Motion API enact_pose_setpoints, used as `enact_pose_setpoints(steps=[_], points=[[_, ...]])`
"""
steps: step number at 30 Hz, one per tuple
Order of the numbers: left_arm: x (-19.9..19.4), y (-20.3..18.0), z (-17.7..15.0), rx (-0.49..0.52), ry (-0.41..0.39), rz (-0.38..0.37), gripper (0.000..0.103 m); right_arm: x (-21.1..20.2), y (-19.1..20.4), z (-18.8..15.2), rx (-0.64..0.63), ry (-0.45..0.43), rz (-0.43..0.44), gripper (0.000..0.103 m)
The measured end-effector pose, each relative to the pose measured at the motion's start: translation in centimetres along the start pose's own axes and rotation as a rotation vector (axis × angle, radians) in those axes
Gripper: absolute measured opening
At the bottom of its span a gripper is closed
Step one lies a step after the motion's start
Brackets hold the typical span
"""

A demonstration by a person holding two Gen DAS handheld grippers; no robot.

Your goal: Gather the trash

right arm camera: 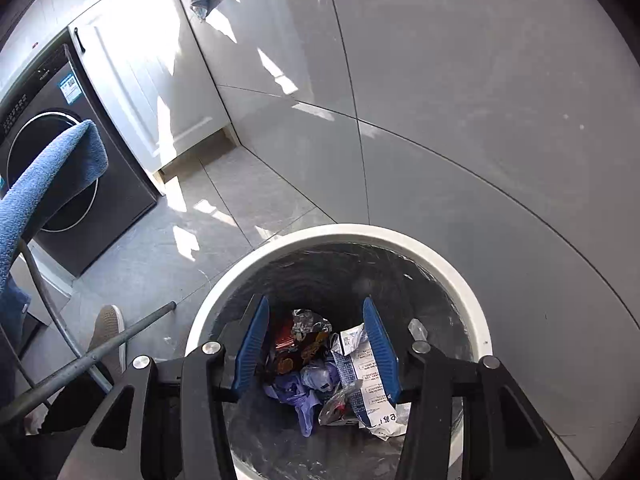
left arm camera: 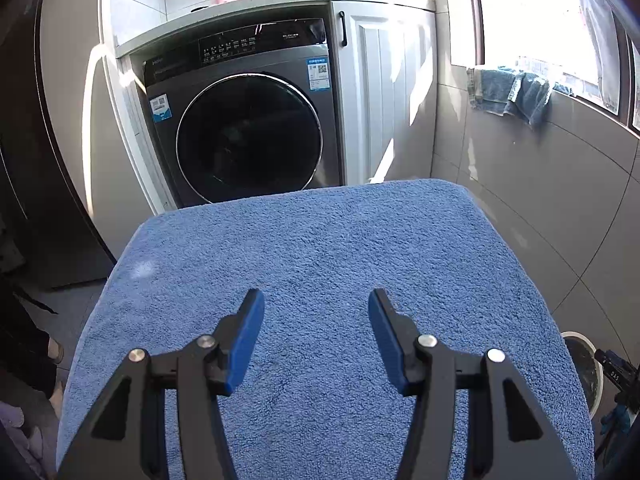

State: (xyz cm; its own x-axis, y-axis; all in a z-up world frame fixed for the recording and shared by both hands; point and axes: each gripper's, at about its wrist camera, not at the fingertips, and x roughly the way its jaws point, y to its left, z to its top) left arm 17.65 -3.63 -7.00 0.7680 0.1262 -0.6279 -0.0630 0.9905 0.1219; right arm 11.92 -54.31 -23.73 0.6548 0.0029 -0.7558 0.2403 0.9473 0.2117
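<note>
My right gripper (right arm camera: 314, 308) is open and empty, held over the mouth of a round white trash bin (right arm camera: 280, 248) lined with a dark bag. Inside the bin lie several pieces of trash: a red-brown foil snack wrapper (right arm camera: 298, 340), a white and blue printed packet (right arm camera: 360, 372) and a crumpled purple bag (right arm camera: 296, 392). My left gripper (left arm camera: 316, 300) is open and empty, above a blue towel-covered surface (left arm camera: 320, 240) with no trash on it. The bin's rim (left arm camera: 580, 338) also shows at the right edge of the left wrist view.
A dark front-loading washing machine (left arm camera: 248, 120) stands under a white counter, next to a white cabinet (left arm camera: 384, 92). Blue cloths (left arm camera: 516, 94) hang on the window sill. A shoe (right arm camera: 108, 332) and metal frame tubes (right arm camera: 100, 352) are left of the bin. A grey tiled wall (right arm camera: 480, 120) stands behind the bin.
</note>
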Motion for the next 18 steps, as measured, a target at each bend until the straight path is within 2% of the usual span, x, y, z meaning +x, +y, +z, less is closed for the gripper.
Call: enact_pose_setpoints(steps=[5, 10, 13, 14, 15, 18], points=[[-2.5, 0.7, -1.6, 0.038, 0.013, -0.028, 0.052, -9.4, 5.6, 2.6, -0.131, -0.097, 0.029, 0.057], [-5.2, 1.7, -3.5, 0.067, 0.029, -0.053, 0.052, -16.8, 12.6, 3.7, -0.241, -0.182, 0.112, 0.063], [-6.8, 2.3, -4.4, 0.073, 0.034, -0.064, 0.052, -19.3, 16.9, 3.6, -0.276, -0.201, 0.193, 0.071], [-7.4, 2.5, -4.6, 0.079, 0.033, -0.060, 0.054, -20.0, 18.4, 3.4, -0.295, -0.205, 0.215, 0.072], [-7.9, 2.6, -4.9, 0.083, 0.032, -0.058, 0.061, -20.5, 19.8, 3.2, -0.315, -0.208, 0.237, 0.073], [-9.7, 3.6, -5.0, 0.084, 0.003, -0.052, 0.066, -21.6, 24.0, 2.3, -0.377, -0.202, 0.279, 0.079]])
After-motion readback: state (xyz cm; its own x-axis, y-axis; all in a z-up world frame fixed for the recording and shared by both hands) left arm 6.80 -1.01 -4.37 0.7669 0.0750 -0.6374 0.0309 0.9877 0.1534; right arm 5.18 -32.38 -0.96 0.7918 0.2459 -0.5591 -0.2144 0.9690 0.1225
